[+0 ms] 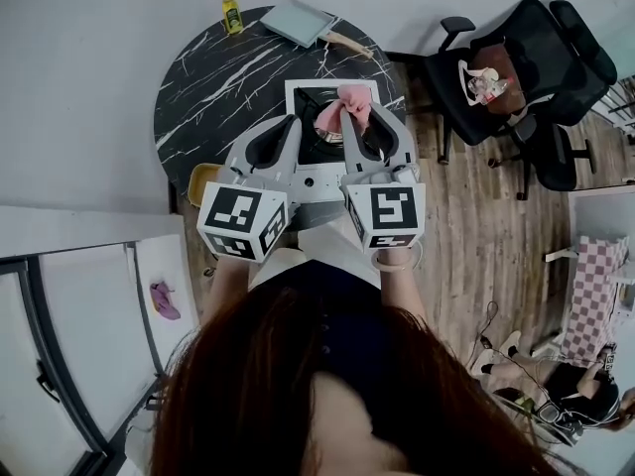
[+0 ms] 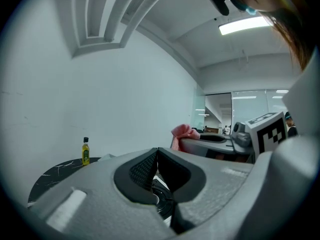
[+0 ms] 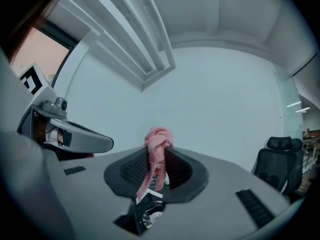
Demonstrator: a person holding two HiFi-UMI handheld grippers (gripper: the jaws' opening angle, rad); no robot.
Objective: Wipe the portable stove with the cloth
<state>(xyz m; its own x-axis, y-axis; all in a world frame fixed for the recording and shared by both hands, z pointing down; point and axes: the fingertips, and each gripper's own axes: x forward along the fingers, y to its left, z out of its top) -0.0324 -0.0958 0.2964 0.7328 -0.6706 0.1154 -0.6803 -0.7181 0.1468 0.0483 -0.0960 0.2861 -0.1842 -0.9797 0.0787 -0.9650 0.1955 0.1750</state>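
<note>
Right gripper (image 3: 156, 152) jaws clamp pink cloth (image 3: 159, 138) over stove (image 1: 298, 90); bottle (image 1: 230, 11) holds yellow liquid.

Head camera overhead; others closely face stove (image 1: 301, 95).

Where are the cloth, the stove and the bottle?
cloth (image 1: 353, 101): head view, middle of the pink bunch.
stove (image 1: 296, 90): head view, white far-left corner.
bottle (image 1: 231, 14): head view, yellow body below the cap.
</note>
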